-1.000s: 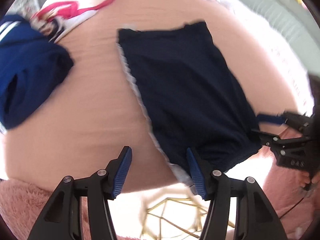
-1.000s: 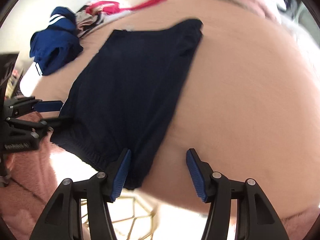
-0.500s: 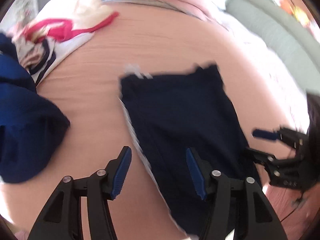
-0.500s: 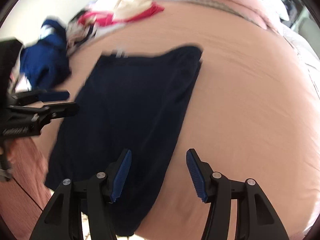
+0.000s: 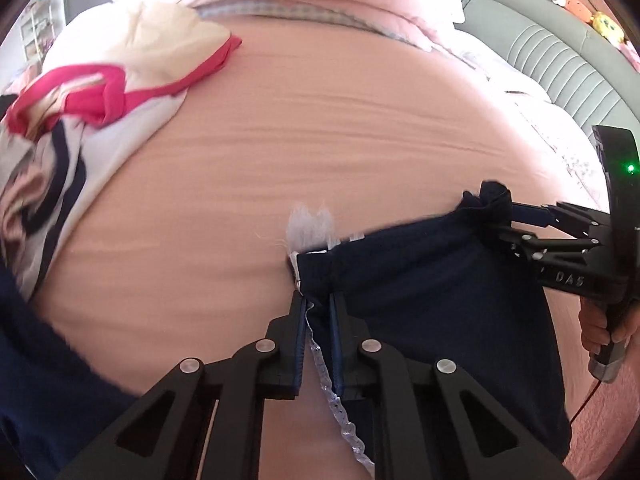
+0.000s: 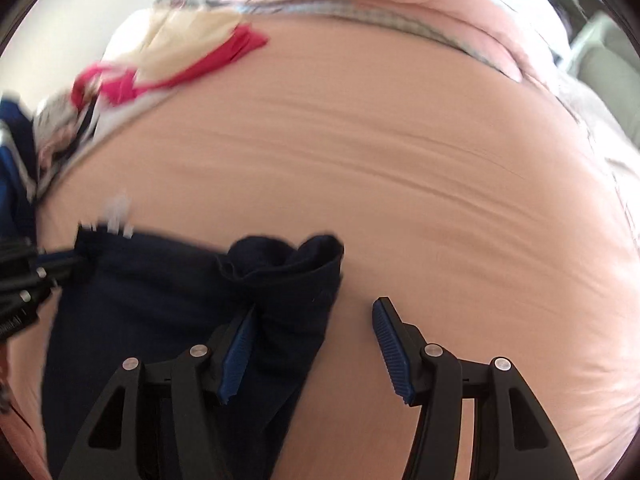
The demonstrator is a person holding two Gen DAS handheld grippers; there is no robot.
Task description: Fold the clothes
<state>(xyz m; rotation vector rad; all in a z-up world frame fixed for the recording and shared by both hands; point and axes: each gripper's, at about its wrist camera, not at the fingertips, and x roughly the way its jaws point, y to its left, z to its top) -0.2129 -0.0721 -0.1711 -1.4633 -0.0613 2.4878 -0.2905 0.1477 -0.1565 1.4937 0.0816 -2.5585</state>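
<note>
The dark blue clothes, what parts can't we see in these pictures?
- Navy garment: in the left wrist view its near end runs off the bottom edge, behind the left gripper.
- Right wrist view: the garment's left corner is smeared by motion blur.
- Clothes pile: cut by the left edge; separate pieces unclear.
- Right gripper: jaws open, garment covers one pad's tip.

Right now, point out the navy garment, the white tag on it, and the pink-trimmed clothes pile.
navy garment (image 5: 432, 304), left wrist view, flat middle panel.
white tag (image 5: 310, 228), left wrist view, frayed upper end.
pink-trimmed clothes pile (image 5: 160, 56), left wrist view, cream top fabric.
</note>
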